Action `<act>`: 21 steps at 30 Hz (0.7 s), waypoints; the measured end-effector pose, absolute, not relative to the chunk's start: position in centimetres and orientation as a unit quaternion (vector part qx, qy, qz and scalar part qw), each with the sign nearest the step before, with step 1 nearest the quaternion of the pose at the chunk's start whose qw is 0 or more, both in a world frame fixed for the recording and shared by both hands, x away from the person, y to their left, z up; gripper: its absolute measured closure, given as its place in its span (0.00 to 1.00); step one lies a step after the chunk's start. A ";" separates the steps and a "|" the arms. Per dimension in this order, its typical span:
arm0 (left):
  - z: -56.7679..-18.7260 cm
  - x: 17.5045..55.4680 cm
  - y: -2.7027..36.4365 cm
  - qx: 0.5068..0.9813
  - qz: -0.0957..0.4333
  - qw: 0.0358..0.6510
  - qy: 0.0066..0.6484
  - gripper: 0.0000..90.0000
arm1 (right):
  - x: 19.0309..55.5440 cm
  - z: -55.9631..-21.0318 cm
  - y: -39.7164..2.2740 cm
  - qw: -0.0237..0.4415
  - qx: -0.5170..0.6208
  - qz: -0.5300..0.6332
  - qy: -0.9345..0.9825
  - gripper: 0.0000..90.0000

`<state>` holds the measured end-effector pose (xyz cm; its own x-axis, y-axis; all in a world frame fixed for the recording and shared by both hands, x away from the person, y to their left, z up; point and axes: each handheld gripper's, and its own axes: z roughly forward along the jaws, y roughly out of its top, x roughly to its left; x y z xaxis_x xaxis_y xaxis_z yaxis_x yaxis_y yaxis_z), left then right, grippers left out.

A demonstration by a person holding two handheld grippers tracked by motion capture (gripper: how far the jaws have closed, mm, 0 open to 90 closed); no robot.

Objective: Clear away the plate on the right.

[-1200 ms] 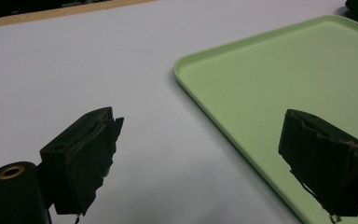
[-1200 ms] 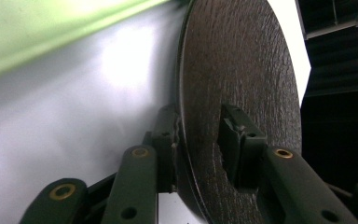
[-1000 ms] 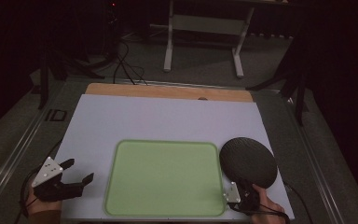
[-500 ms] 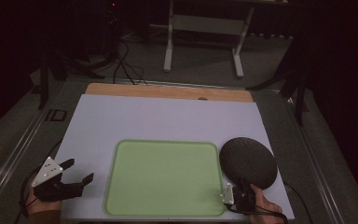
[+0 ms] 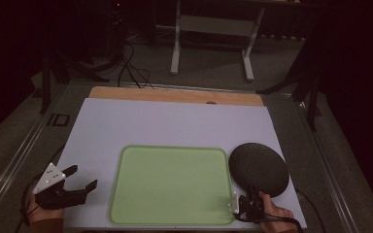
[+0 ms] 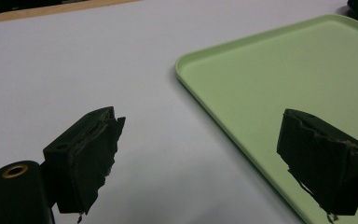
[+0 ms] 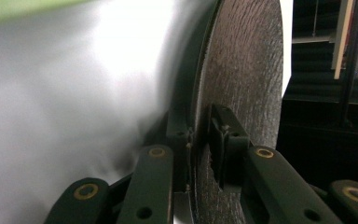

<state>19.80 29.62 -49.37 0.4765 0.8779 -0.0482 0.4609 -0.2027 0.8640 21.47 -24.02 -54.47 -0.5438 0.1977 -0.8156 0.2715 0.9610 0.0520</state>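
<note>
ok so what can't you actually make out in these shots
- Underside of the dark round plate: high view, hidden by its own top.
- Right gripper: high view, jaw tips covered by the plate rim.
- Table: right gripper view, blurred.
- Green tray: left gripper view, far side cut off by the frame edge.

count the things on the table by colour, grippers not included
green: 1, the tray
black: 1, the round plate, its edge between the right gripper jaws
total: 2
</note>
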 end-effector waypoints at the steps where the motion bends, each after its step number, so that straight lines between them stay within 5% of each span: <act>1: -49.4 19.8 29.6 0.738 0.237 0.439 0.453 0.14 | 21.4 -54.4 -24.1 0.460 0.132 -0.041 0.877 0.88; 21: -49.4 19.9 29.7 0.738 0.236 0.438 0.456 0.16 | 21.4 -52.3 -24.9 0.488 0.117 -0.026 0.865 0.96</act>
